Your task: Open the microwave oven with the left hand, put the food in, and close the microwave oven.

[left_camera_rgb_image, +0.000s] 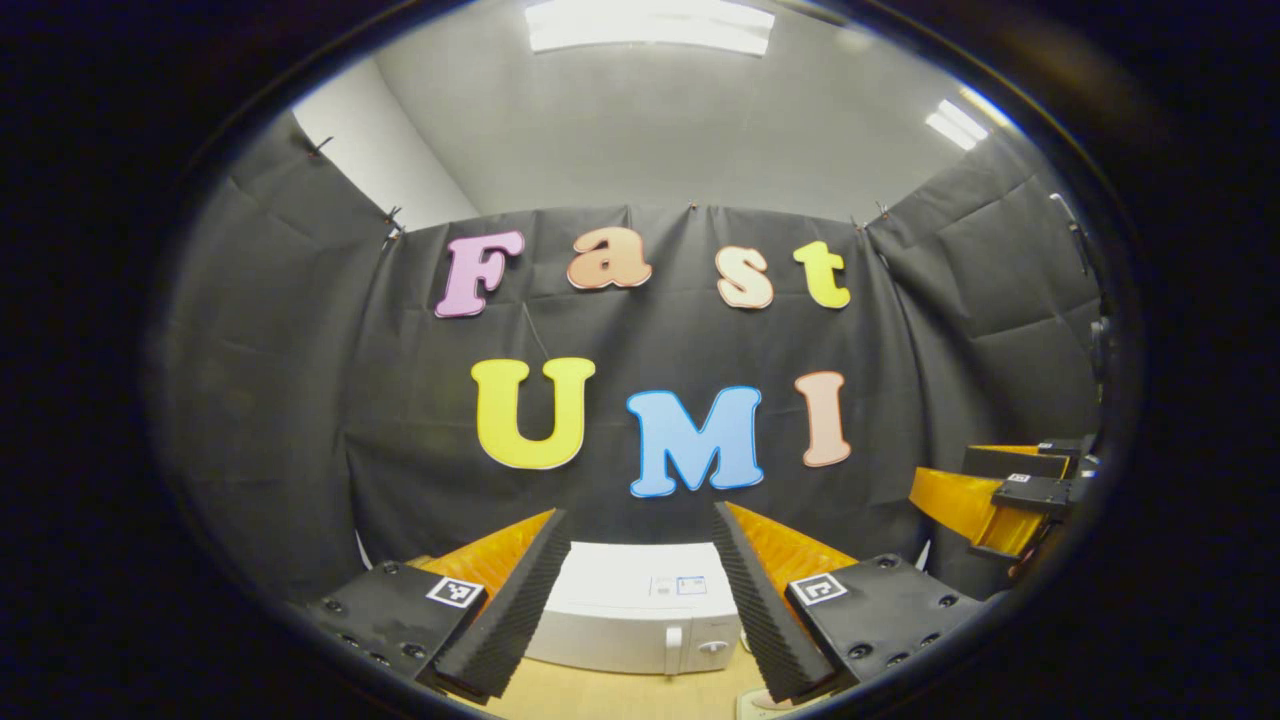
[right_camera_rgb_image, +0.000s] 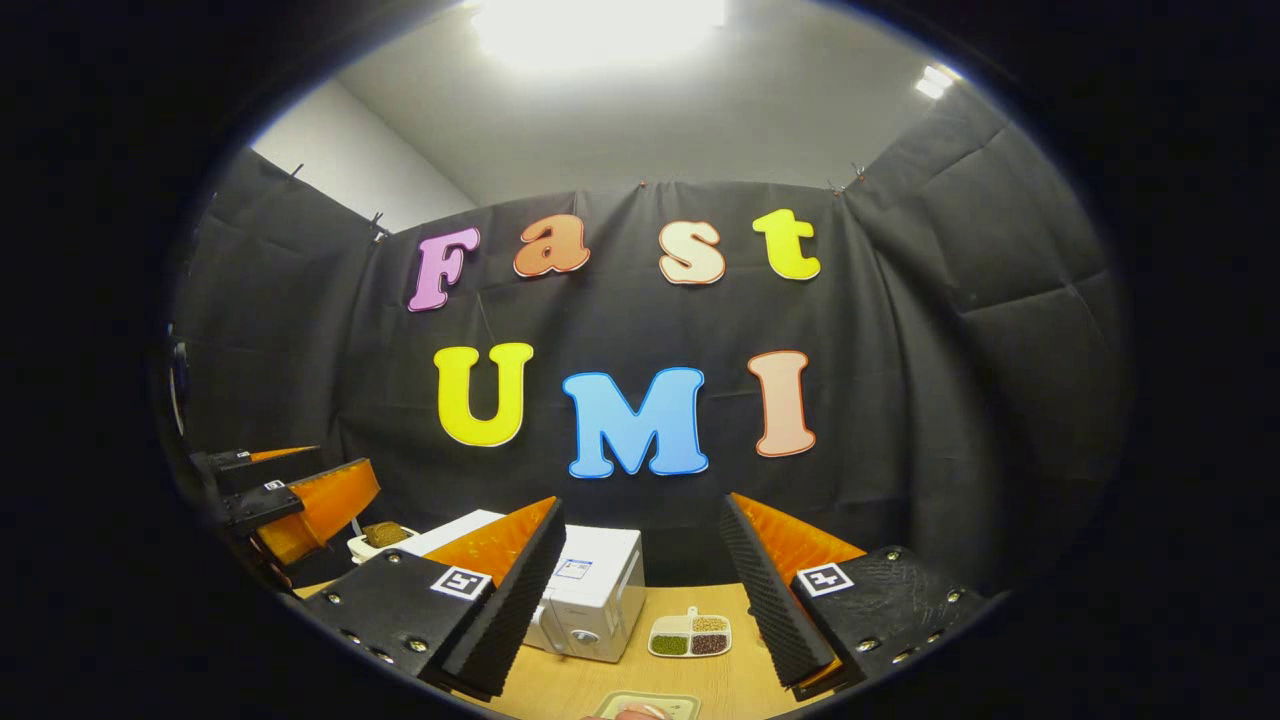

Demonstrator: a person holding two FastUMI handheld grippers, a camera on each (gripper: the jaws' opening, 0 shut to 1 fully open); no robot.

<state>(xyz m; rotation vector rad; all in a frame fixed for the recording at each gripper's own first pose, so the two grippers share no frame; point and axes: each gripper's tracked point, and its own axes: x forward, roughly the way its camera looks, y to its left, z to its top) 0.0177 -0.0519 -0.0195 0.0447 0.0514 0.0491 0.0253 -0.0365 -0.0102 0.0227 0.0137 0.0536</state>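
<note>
White microwave oven [left_camera_rgb_image: 640, 615] with door closed, sitting on wooden table [left_camera_rgb_image: 620, 695] at 6 o'clock in left gripper view, framed by left gripper [left_camera_rgb_image: 640, 600], spread wide and holding nothing. Right gripper [right_camera_rgb_image: 640, 590] likewise wide and bare; divided food tray [right_camera_rgb_image: 690, 634] on table between its fingers, just right of microwave oven, small bowl [right_camera_rgb_image: 382, 540] at 9 o'clock.

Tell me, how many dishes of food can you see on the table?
2: a divided tray right of the microwave, and a small dish left of it. Others may be hidden.
</note>
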